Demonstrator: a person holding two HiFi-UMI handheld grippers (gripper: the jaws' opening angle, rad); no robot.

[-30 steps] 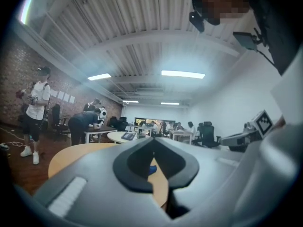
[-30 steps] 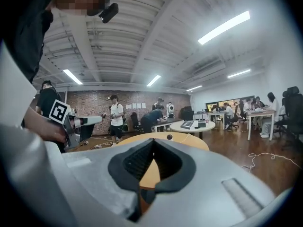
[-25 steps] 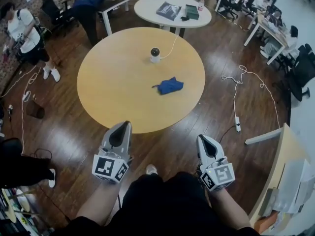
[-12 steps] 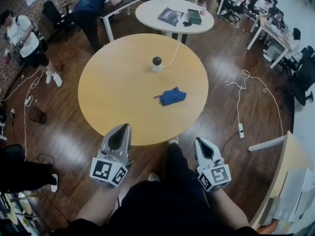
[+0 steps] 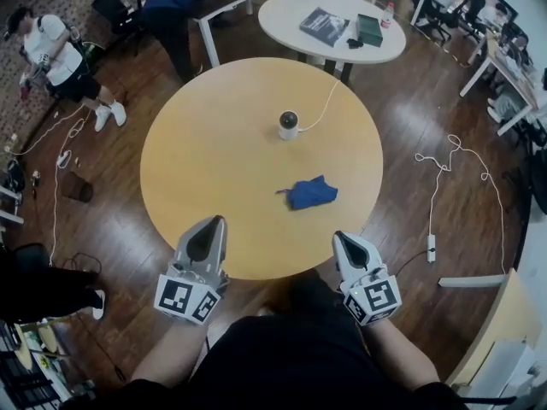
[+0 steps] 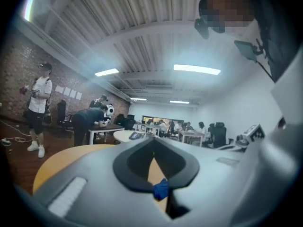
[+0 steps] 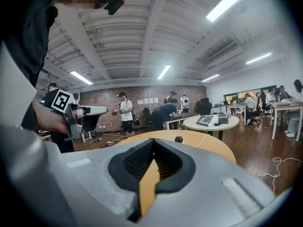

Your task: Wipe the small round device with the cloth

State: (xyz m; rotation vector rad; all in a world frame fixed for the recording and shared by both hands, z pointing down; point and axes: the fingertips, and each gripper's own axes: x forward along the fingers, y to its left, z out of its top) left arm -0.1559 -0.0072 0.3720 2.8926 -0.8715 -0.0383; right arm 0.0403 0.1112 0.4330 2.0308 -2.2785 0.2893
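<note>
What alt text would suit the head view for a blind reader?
A left gripper and right gripper, both shut and empty, hover at the near edge of a round wooden table bearing a blue cloth and a small round device.

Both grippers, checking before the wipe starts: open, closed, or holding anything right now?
Left gripper: closed, holding nothing.
Right gripper: closed, holding nothing.

Round wooden table (image 5: 214,169) centre; white table (image 5: 286,15) behind, books (image 5: 323,26) on it; white cable (image 5: 435,203) on floor right.
</note>
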